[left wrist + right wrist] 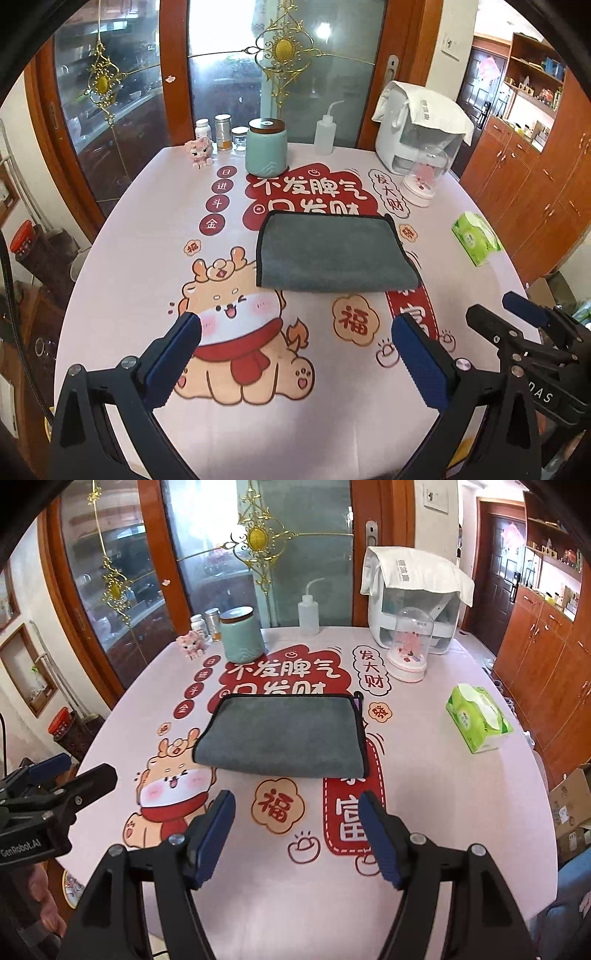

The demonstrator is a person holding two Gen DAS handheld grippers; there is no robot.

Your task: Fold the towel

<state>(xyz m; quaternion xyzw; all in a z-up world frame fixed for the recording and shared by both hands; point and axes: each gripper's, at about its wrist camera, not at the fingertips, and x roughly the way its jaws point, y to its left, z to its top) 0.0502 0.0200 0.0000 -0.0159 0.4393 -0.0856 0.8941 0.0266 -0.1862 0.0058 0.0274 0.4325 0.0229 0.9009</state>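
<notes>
A grey towel (328, 251) with black edging lies folded flat on the printed tablecloth (147, 229), near the table's middle; it also shows in the right wrist view (282, 733). My left gripper (295, 325) is open and empty, held above the cloth short of the towel's near edge. My right gripper (297, 805) is open and empty, also short of the towel's near edge. The right gripper shows at the right of the left wrist view (517, 314). The left gripper shows at the left of the right wrist view (70, 771).
At the table's back stand a teal canister (266, 147), small jars (221, 133), a pink figurine (200, 151), a squeeze bottle (325, 134), a covered white appliance (421, 129) and a glass dome (424, 177). A green tissue box (476, 238) lies at the right edge.
</notes>
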